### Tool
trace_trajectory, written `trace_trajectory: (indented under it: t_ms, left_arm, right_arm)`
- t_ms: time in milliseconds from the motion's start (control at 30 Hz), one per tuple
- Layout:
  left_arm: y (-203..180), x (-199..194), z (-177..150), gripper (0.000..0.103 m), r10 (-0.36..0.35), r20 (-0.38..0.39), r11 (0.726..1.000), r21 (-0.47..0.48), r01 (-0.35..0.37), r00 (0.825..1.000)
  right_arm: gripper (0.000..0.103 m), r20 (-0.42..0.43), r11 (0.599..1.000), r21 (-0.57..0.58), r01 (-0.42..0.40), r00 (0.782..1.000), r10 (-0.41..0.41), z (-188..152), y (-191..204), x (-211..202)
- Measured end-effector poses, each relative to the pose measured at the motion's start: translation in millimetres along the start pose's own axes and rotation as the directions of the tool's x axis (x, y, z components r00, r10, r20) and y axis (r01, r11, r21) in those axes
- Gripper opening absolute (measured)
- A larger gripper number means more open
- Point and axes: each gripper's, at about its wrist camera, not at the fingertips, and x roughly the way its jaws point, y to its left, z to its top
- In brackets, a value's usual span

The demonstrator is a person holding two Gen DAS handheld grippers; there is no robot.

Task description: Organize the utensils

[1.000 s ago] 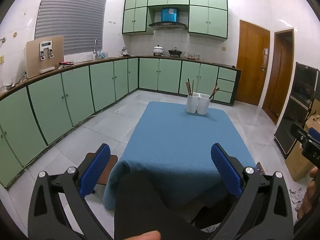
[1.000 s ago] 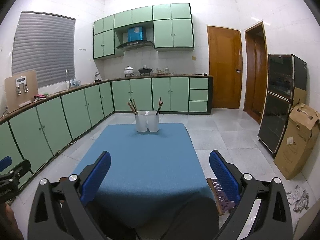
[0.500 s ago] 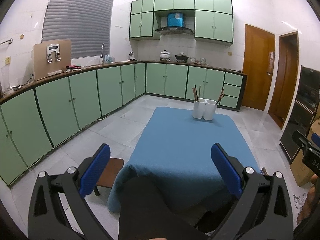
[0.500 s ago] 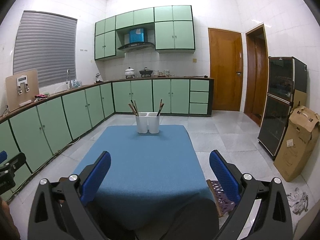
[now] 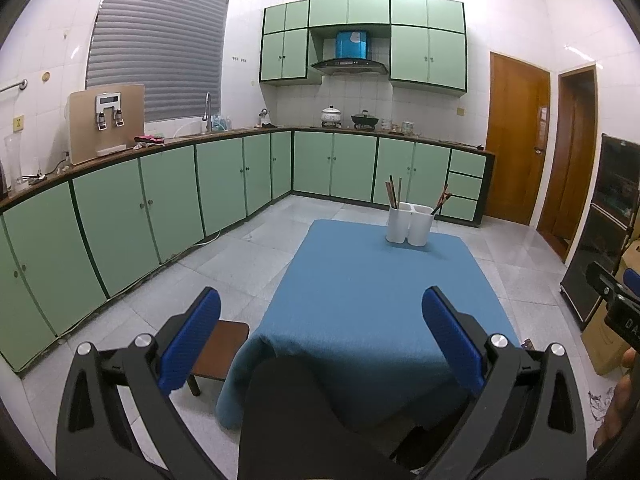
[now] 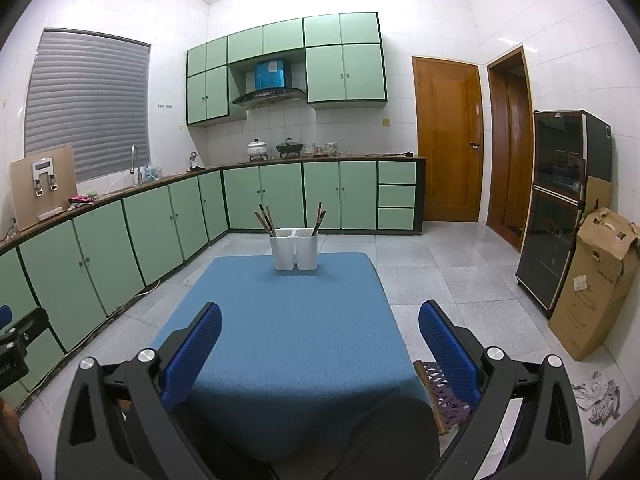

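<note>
Left gripper (image 5: pixel 320 332) empty, blue pads spread wide, held above near edge of tabletop (image 5: pixel 380 300); right gripper (image 6: pixel 320 340) likewise gaping, nothing between pads, over same near edge; blue cloth covers tabletop; white twin-cup holder (image 6: pixel 295 249) stands near far edge, roughly mid-width; dark sticks, probably chopsticks (image 6: pixel 265 219), lean in left cup; more utensils (image 6: pixel 319 216) in right cup; cardboard box (image 6: pixel 596 284) on floor at right.

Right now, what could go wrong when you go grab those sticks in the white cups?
The white holder looks tall and light, so bumping it might tip it over. The chopsticks lean outward, so one could snag on a tool. The blue cloth hangs loose over the edge, so catching it could drag everything.
</note>
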Motion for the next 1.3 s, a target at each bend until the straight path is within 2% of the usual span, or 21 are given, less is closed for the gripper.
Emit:
trace_trajectory:
  t_ms: [1300]
  left_arm:
    - [2.0, -0.7, 3.8, 0.098, -0.006, -0.002, 1.000, -0.005, 0.006, 1.000]
  right_arm:
    - [0.097, 0.010, 1.000, -0.001, 0.001, 1.000, -0.001, -0.6, 2.2, -1.3]
